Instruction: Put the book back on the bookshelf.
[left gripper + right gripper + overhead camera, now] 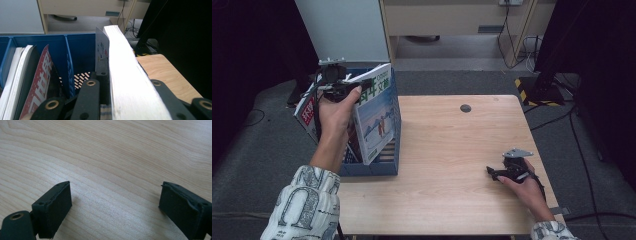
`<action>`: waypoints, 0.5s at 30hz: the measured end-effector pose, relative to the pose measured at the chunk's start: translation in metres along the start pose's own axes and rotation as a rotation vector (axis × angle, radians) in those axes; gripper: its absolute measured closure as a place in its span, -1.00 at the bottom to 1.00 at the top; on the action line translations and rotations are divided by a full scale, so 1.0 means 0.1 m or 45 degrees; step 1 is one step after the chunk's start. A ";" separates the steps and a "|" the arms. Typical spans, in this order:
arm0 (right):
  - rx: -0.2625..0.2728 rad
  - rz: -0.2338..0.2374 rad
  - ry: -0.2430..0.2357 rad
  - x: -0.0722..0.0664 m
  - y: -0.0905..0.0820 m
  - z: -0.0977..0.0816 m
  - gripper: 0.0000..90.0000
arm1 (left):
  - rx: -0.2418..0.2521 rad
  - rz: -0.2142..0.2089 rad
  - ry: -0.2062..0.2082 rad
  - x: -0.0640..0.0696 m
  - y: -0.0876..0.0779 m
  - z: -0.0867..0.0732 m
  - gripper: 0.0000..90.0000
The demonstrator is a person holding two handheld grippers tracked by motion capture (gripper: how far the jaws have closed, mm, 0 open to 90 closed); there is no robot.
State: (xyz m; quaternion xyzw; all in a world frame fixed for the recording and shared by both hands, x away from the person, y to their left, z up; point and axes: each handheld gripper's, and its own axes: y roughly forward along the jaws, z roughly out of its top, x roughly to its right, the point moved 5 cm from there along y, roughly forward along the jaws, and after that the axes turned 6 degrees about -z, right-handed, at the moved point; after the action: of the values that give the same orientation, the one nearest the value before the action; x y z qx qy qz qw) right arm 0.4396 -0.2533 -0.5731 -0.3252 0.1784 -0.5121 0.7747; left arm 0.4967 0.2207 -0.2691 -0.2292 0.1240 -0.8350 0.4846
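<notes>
Two grippers in the high view. Your left gripper [343,86] sits at the top edge of a book [374,117] with a green-and-white cover and a snowy mountain picture on it. That book stands tilted in the rightmost slot of the blue file rack [394,165] at the left edge of the tabletop [452,150]. Your left hand [334,112] is raised over the rack. More books lean in the slots to the left, one with a red-and-white cover [308,112]. Your right gripper [492,172] rests low on the tabletop near its right front part, well apart from the rack, pointing left. A small dark round hole [465,108] sits near the tabletop's far edge.

Left gripper view: jaws are clamped on the book [127,75], one on each side of its thick white page block, which runs up the middle of the frame. Blue rack dividers [68,60] are to the left, with the red-and-white cover [40,85] and white-paged books [15,72] leaning in the next slots. A corner of the tabletop [162,72] is to the right.

Right gripper view: jaws stand wide apart, nothing between them, just bare wood grain of the tabletop [112,157] close under them.
</notes>
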 end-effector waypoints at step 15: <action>0.000 0.000 0.000 0.00 0.00 0.00 -0.75 | 0.060 0.026 0.000 -0.07 0.15 -0.09 0.63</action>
State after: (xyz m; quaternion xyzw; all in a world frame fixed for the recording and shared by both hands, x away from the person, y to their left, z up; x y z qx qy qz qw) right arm 0.4395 -0.2533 -0.5731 -0.3254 0.1783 -0.5121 0.7747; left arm 0.5069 0.2193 -0.2851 -0.2164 0.1068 -0.8328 0.4982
